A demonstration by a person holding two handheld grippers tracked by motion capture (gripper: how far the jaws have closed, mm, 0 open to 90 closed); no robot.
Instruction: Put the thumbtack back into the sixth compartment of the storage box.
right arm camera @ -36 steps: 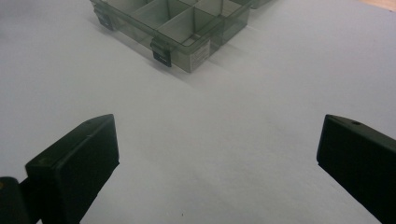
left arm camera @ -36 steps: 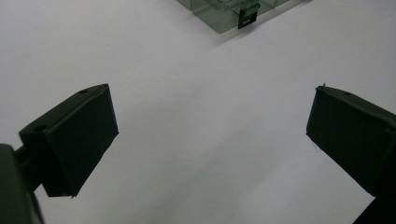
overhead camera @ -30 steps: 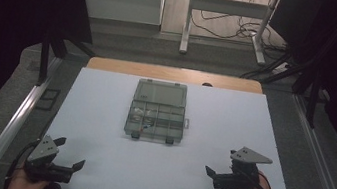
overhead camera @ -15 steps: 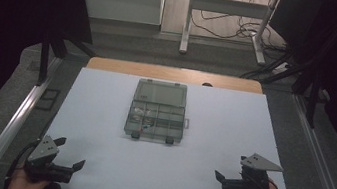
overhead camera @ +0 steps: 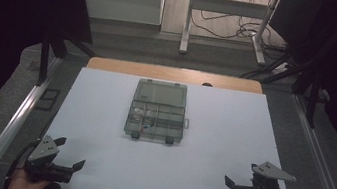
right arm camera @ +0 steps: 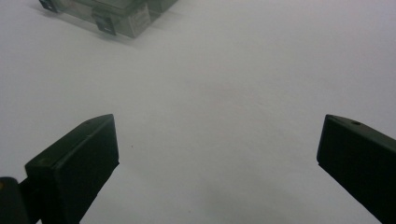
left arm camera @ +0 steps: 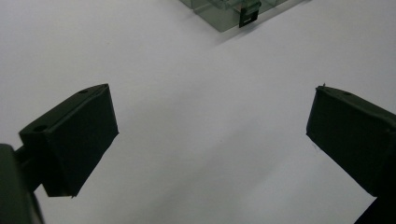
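A clear plastic compartment box lies in the middle of the white table, with small parts in its front compartments and black latches on its near edge. Its near corner reaches into the top of the left gripper view and of the right gripper view. My left gripper rests at the table's front left corner, open, nothing between its jaws. My right gripper is at the front right, also open and empty. Both are well short of the box.
Metal rails run along both sides of the table. A wooden strip borders its far edge. Beyond stand a desk frame and loose cables on the floor.
The right gripper has slid to the right and a little nearer the front edge. The left gripper and the box have stayed put.
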